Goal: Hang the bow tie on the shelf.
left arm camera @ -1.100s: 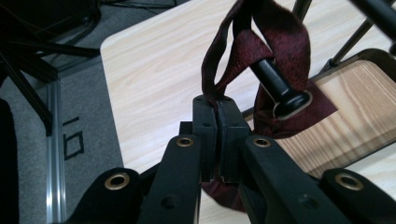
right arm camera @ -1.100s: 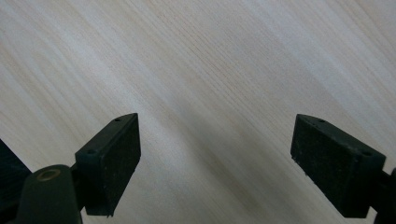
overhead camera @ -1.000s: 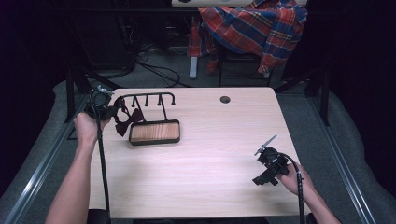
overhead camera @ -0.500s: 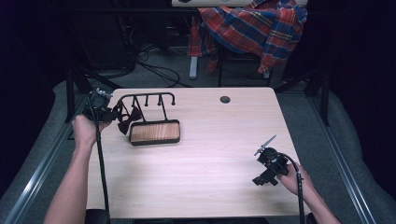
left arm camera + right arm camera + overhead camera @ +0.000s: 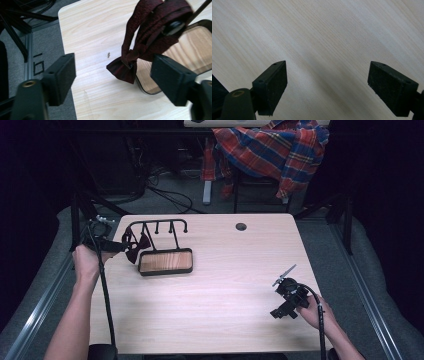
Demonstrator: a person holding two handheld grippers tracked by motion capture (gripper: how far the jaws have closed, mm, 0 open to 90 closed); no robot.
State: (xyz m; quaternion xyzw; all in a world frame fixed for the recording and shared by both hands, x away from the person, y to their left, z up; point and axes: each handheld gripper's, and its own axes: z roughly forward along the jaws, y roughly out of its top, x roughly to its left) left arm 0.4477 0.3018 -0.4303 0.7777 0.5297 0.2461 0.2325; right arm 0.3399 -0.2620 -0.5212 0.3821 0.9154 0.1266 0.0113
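At the lower right of the high view, the right gripper (image 5: 286,301) rests on the pale wood surface (image 5: 235,290), jaws spread wide over bare wood. At mid left, the left gripper (image 5: 107,243), jaws also apart, sits just beside a dark red bow tie (image 5: 152,37) hanging from a black rack (image 5: 159,227) with a wooden base. Beyond the surface lie grey floor, cables and a plaid shirt (image 5: 272,150) draped at upper centre.

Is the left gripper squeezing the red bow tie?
No, the left gripper has its jaws wide apart, and the bow tie hangs from the rack untouched.
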